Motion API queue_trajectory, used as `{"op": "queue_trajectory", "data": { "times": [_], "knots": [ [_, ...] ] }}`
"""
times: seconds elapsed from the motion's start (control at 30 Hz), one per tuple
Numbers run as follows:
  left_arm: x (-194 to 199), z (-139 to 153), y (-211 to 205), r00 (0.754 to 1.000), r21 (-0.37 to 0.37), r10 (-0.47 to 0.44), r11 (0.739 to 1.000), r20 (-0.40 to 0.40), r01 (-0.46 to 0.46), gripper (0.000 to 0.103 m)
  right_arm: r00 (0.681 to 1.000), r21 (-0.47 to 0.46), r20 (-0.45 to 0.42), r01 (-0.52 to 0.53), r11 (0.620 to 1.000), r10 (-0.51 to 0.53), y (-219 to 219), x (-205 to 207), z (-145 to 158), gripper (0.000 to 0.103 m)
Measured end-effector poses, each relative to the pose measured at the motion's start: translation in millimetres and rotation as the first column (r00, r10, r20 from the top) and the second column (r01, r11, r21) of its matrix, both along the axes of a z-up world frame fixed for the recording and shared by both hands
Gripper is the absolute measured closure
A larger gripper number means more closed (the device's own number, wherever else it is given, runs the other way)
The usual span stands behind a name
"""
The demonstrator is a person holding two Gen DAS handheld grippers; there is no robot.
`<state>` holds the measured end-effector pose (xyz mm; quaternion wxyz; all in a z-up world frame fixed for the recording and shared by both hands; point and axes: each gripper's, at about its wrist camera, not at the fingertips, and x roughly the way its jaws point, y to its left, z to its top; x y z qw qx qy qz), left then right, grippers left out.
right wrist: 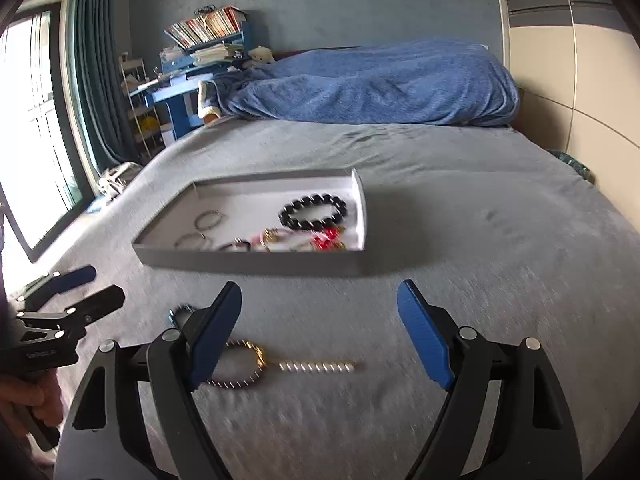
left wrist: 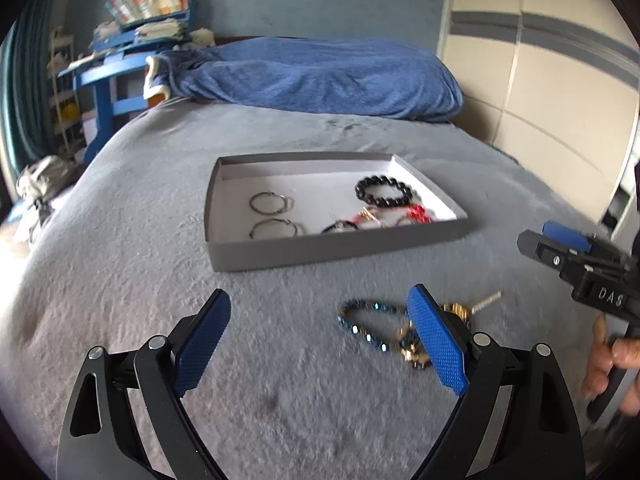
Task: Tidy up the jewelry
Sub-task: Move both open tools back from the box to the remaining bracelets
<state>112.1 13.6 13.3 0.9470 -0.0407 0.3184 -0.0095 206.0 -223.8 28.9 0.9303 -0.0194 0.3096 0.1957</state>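
Observation:
A grey shallow box (left wrist: 332, 250) (right wrist: 248, 262) lies on the bed. It holds a black bead bracelet (left wrist: 383, 191) (right wrist: 313, 211), two pairs of thin metal hoops (left wrist: 271, 202) (right wrist: 208, 218), and red and gold pieces (left wrist: 416, 214) (right wrist: 326, 240). On the blanket in front lie a blue bead bracelet (left wrist: 362, 322) and a gold and white bead piece (right wrist: 316, 367) (left wrist: 486, 302). My left gripper (left wrist: 320, 340) is open and empty, just left of the blue bracelet. My right gripper (right wrist: 320, 332) is open and empty above the gold and white piece.
The grey blanket (left wrist: 160, 200) covers the bed. A blue duvet heap (left wrist: 320, 76) (right wrist: 372, 84) lies at the far end. A blue desk with books (left wrist: 120, 60) (right wrist: 200, 52) stands far left. Wardrobe doors (left wrist: 540, 80) are on the right, a window (right wrist: 32, 120) on the left.

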Motion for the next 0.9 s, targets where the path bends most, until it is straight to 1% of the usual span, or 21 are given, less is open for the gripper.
{"op": "queue_trajectory", "data": {
  "times": [0.07, 0.2, 0.43, 0.57, 0.7, 0.8, 0.9],
  "knots": [
    [-4, -6, -6, 1.000, 0.034, -0.029, 0.999, -0.003, 0.029, 0.013, 1.000, 0.000, -0.007, 0.005, 1.000, -0.005, -3, -6, -5, 0.023],
    [-9, -18, -12, 0.998, 0.043, -0.068, 0.997, -0.019, 0.068, 0.013, 1.000, 0.004, -0.023, 0.007, 1.000, -0.007, -9, -15, -15, 0.022],
    [-14, -22, -14, 0.996, 0.039, -0.086, 0.996, -0.016, 0.086, 0.013, 0.998, 0.012, -0.062, 0.016, 1.000, -0.015, -16, -25, -37, 0.022],
    [-14, -25, -12, 0.997, 0.035, -0.074, 0.997, -0.027, 0.075, 0.013, 0.996, 0.015, -0.085, 0.020, 1.000, -0.018, -16, -29, -48, 0.022],
    [-12, -26, -15, 0.996, 0.041, -0.086, 0.995, -0.036, 0.088, 0.013, 0.996, 0.007, -0.093, 0.009, 1.000, -0.008, -13, -29, -51, 0.022],
    [-10, -28, -24, 0.992, 0.070, -0.116, 0.990, -0.053, 0.120, 0.014, 0.994, 0.001, -0.107, 0.009, 1.000, -0.009, -13, -28, -55, 0.022],
    [-5, -31, -34, 0.981, 0.078, -0.174, 0.980, -0.081, 0.181, 0.020, 0.992, -0.004, -0.126, 0.017, 1.000, -0.017, -12, -24, -58, 0.022]
  ]
}}
